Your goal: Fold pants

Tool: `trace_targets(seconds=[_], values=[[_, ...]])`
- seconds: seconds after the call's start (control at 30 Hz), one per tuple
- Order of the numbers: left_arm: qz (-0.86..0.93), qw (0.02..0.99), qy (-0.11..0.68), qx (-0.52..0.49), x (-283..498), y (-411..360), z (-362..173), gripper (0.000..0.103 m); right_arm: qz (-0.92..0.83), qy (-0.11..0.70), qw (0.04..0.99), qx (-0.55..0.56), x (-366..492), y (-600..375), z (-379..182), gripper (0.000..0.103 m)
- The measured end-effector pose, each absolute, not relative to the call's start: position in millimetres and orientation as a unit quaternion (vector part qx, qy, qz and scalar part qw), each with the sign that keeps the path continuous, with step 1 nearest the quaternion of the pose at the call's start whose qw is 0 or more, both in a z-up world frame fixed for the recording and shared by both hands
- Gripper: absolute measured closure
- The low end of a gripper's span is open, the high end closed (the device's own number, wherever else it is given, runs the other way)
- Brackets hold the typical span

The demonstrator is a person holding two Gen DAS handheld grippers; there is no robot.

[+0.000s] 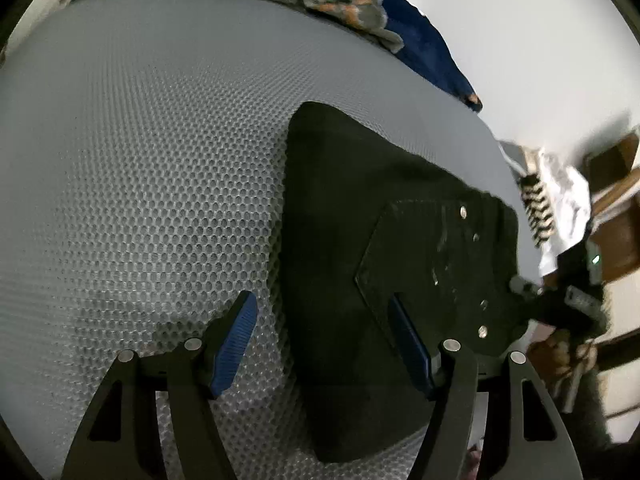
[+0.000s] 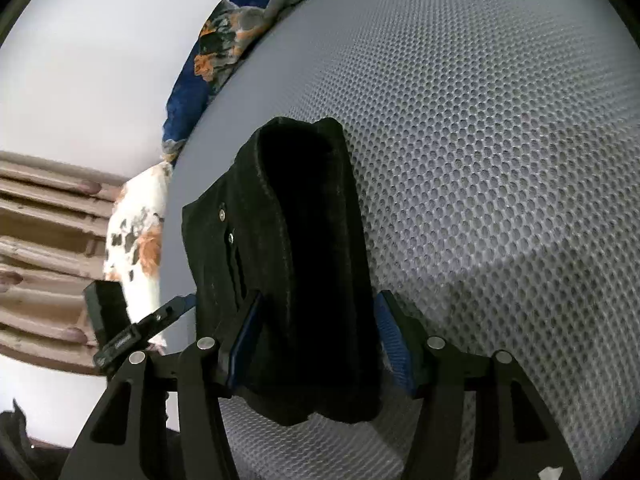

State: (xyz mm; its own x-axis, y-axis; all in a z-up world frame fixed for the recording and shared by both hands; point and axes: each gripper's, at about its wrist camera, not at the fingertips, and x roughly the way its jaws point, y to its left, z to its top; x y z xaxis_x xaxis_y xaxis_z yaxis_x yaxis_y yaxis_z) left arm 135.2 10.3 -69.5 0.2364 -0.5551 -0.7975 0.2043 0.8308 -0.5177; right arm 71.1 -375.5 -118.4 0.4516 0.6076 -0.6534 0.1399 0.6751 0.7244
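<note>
The black pants (image 1: 360, 240) lie folded into a compact stack on the grey honeycomb mat (image 1: 140, 160), back pocket with metal rivets facing up. My left gripper (image 1: 324, 312) is open over the stack's left edge, one blue pad on the mat, the other on the cloth. In the right wrist view the folded pants (image 2: 304, 240) stand between the blue pads (image 2: 390, 336) of my right gripper (image 2: 316, 320), which is open and straddles the near end of the stack. The other gripper's black body (image 2: 120, 332) shows at the left.
A blue patterned blanket (image 1: 420, 28) lies along the far edge of the mat (image 2: 500, 160). A white patterned cloth (image 2: 136, 240) and wooden slats (image 2: 40, 240) are beyond the mat's edge. A white wall stands behind.
</note>
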Motion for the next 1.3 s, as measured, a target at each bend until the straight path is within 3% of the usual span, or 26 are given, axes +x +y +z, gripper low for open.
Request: trace_targets(seconds=[0.6,0.73,1.03,1.3], values=[[-0.302,0.717,0.584,-0.230,149,13,-90,0.036,0.220,0.503,0.745,0.378,108,-379,-133,0.046],[-0.303,0.724,0.579,-0.222,151,8,-87,0.038,0.234,0.500,0.741,0.382,121,-372,-137,0.058],[-0.273,0.767,0.560,-0.151,151,-16,-82,0.059,0.200,0.475,0.761,0.393,118,-359,-133,0.071],[-0.260,0.792,0.540,-0.117,144,-24,-66,0.084,0.184,0.457,0.789,0.367,115,-341,-101,0.078]])
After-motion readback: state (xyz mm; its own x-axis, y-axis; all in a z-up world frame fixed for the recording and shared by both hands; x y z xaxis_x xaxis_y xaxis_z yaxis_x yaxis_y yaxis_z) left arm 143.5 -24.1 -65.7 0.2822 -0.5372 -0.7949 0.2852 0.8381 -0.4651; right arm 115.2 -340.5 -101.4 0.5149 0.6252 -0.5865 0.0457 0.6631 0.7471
